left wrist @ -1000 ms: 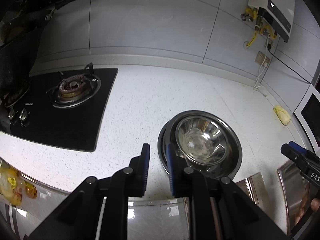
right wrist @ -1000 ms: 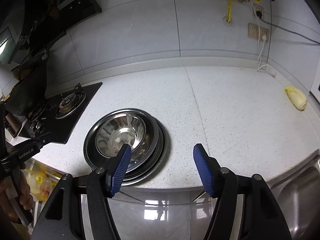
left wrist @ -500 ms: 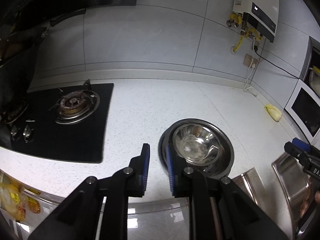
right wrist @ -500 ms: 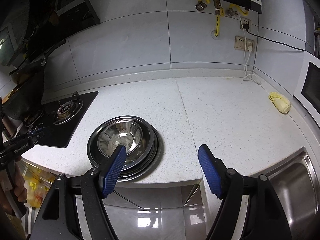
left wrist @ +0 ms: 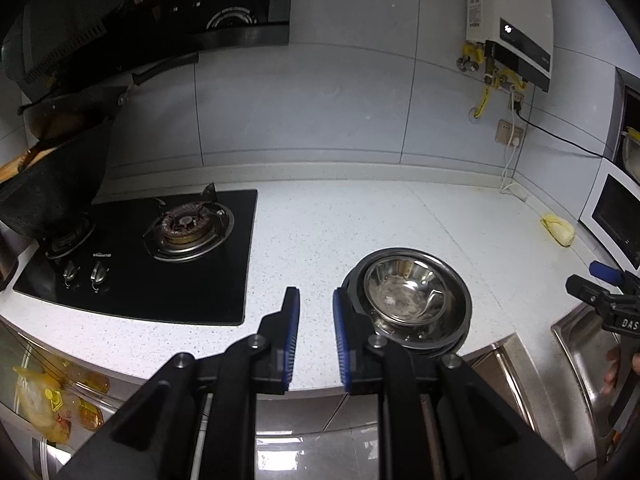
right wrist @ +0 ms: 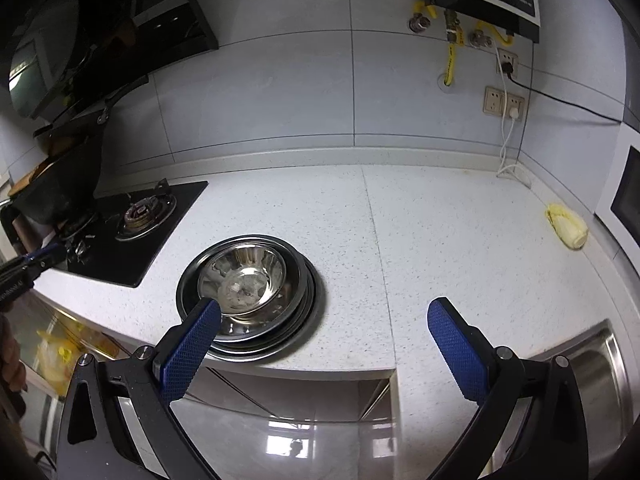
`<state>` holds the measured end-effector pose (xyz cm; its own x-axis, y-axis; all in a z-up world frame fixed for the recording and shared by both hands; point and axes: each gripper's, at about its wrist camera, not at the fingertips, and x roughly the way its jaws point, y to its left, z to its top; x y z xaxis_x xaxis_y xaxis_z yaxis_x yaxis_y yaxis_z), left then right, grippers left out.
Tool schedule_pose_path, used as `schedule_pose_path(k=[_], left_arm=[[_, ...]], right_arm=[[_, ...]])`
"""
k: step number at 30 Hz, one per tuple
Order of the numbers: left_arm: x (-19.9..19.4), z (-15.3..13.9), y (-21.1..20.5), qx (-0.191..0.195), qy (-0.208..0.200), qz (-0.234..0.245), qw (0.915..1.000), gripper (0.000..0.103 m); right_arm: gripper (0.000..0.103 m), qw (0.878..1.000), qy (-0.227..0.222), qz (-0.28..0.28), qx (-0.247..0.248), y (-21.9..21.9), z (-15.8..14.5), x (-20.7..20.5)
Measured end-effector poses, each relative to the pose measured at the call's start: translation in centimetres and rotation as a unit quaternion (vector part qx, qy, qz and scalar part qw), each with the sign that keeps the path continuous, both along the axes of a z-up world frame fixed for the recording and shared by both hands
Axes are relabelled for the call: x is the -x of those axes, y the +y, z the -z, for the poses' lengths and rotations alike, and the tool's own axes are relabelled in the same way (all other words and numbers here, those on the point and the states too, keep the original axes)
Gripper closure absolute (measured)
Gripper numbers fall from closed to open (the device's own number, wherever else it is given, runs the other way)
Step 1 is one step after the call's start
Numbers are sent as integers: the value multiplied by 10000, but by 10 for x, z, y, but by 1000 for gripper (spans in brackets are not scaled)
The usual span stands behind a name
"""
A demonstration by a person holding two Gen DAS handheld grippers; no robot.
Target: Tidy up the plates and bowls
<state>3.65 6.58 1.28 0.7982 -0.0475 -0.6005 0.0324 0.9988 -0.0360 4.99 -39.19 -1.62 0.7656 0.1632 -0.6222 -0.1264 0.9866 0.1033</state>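
A steel bowl (left wrist: pixel 406 294) sits inside a stack of steel plates (left wrist: pixel 456 326) on the speckled white tabletop (left wrist: pixel 360 220), close to its near edge.

Left tool (left wrist: pixel 316 338): the jaws stand narrow, with a small gap and nothing between them. In the left wrist view the stack lies just to the right of the tool's right finger, which overlaps the stack's left rim in the picture; whether they touch cannot be told.

Right tool (right wrist: pixel 324 322): the jaws are opening and stand wide, with nothing between them. In the right wrist view the stack (right wrist: pixel 298 308) and bowl (right wrist: pixel 244 280) lie to the left, behind the left finger's tip, outside the gap. Bare tabletop (right wrist: pixel 440 240) shows between the fingers.

A black gas stove (left wrist: pixel 160 256) lies on the tabletop left of the stack. A yellow cloth (left wrist: pixel 558 230) lies far right, near the wall. A steel sink (right wrist: pixel 600 372) adjoins the tabletop at the near right.
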Motion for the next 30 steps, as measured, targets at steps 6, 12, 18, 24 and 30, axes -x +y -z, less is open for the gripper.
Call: schedule_pose_path(k=[6,12,18,24,30], left_arm=[[21,-10,-6,-6,-67,-72,10000,87],[42,-19,-9,13,-144,-44,9999,86],[48,-17,-15,26,-129,-57,9999,72],[43,-13,-28,-100,-123,52,9999,72],[41,-11,-36,-104,-77,174,9998,72]], right_arm=[[1,9999,-114,-48,-2,-12,-4,5],[1,9997,-190,-137,37,-19,-8,16],[1,9997,-211,-122,-51,-30,-7,25],[1,9996,-199,35,-173,-44,-7,30],[1,9991,-164,128,-359,-50,-6,31]])
